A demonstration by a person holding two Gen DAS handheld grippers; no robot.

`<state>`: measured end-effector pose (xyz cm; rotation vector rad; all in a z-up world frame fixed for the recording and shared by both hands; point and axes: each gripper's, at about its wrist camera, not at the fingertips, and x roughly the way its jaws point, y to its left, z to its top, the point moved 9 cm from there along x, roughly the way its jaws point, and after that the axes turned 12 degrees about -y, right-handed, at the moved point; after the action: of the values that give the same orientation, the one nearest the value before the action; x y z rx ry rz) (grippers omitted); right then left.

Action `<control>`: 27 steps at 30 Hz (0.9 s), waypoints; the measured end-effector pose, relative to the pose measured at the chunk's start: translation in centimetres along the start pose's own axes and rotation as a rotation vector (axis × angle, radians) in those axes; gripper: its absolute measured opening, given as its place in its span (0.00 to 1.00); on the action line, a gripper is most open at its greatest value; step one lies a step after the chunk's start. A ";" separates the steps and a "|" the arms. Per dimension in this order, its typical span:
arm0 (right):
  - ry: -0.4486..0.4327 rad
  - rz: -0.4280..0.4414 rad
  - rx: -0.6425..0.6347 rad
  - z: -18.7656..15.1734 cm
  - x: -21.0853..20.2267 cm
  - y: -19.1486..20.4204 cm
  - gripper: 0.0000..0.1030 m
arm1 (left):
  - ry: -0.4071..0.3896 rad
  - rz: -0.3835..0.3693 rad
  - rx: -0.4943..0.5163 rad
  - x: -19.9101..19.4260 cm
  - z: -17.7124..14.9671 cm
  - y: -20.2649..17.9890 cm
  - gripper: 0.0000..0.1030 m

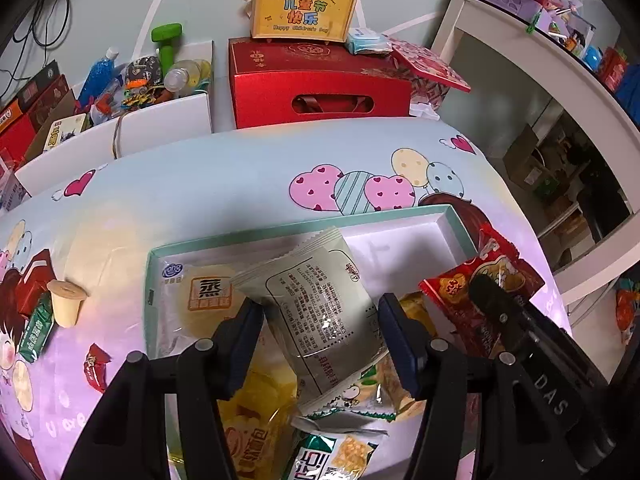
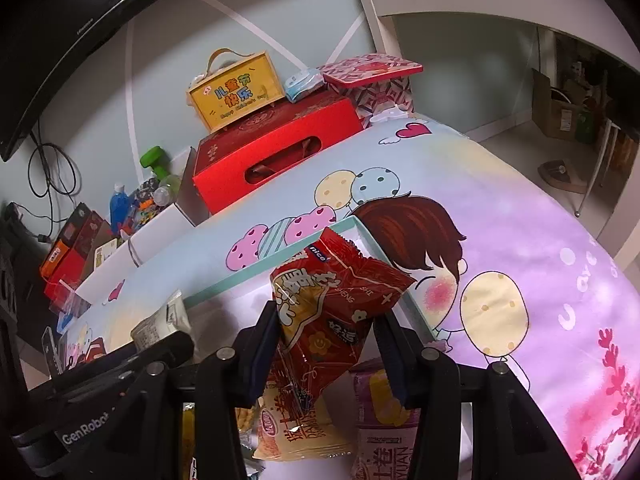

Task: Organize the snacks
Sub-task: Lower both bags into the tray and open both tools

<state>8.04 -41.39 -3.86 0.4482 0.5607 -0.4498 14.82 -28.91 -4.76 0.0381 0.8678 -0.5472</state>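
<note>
Snacks crowd a shallow teal-rimmed box [image 1: 256,236] that lies on a bed covered with a cartoon-print sheet [image 1: 208,176]. To the far left on the sheet lie one beige cup-shaped thing [image 1: 66,304] on its side, one green carton [image 1: 38,330] and one small red wrapped candy [image 1: 97,366], all outside the box. The left tool [image 1: 320,330] has its two fingers partly closed on one grey-green packet [image 1: 320,300], pressing it from either side; the packet is tilted, held above the other packets in the box. Under it show a clear packet with a yellow cake [image 1: 200,296], a yellow packet [image 1: 256,420] and a green-and-white packet [image 1: 332,456]. To the right, the right tool [image 2: 326,338] has its fingers partly closed on one red packet [image 2: 332,304], which stands tilted over the box's near right corner. Beneath it show one orange-and-yellow packet [image 2: 296,428] and one purple packet [image 2: 384,432]. The box's far right part is bare white. Behind the bed stand one red gift box [image 1: 320,84] with one yellow handled box [image 1: 304,10] on top, and one white bin of toys [image 1: 160,112] at the left.
</note>
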 end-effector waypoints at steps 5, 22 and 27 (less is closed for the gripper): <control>0.008 0.000 -0.010 -0.2 0.1 0.1 0.51 | -0.008 0.005 -0.007 -0.2 0.4 0.1 0.60; 0.059 -0.044 -0.080 -1.2 0.6 0.4 0.71 | -0.038 0.106 -0.062 -1.6 0.4 4.0 0.72; 0.049 -0.048 -0.091 -1.1 0.5 0.5 0.79 | -0.047 0.143 -0.050 -1.8 0.2 4.9 0.82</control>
<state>8.21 -40.55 -4.82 0.3598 0.6375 -0.4588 16.35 -23.97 -4.23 0.0411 0.8254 -0.3911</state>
